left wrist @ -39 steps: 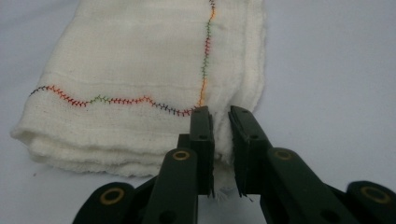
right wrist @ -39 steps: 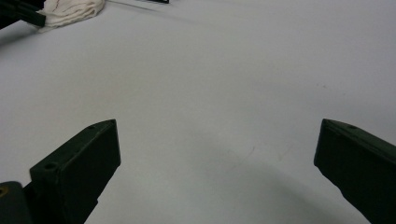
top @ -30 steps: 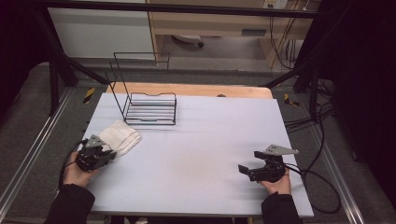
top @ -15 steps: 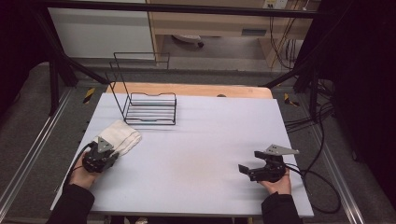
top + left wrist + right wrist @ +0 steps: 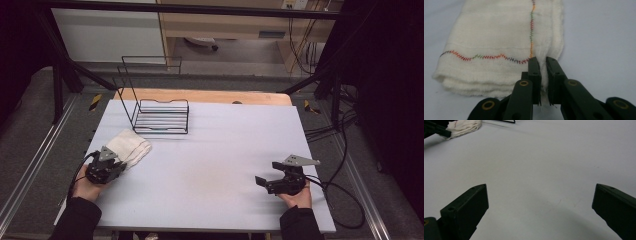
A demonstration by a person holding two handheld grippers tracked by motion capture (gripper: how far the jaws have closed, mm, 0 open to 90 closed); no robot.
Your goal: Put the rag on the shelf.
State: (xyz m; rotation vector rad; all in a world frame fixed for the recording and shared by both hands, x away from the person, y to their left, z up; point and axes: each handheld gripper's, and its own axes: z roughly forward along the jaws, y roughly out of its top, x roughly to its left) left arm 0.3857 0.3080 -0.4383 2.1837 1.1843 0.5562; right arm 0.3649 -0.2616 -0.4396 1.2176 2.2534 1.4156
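Note:
A folded white towel (image 5: 129, 145) with coloured zigzag stitching (image 5: 491, 50) lies at the left of the white table (image 5: 225, 145). My left gripper (image 5: 119, 163) sits at the towel's near corner. Its jaws have just been closing, and in the left gripper view my left gripper (image 5: 543, 65) pinches a fold of the towel's edge between its pads. My right gripper (image 5: 261, 181) rests low at the front right, pointing left. In the right gripper view my right gripper (image 5: 540, 192) stands wide open over bare table with nothing between its fingers.
A black wire rack (image 5: 162, 117) stands at the back left, just beyond the towel. A wooden board edge (image 5: 210, 96) runs behind the table. Cables (image 5: 345, 195) trail off the right side. The towel (image 5: 464, 126) lies far off in the right gripper view.
My left hand has shifted slightly at the towel's near corner. The right hand and gripper have stayed put.

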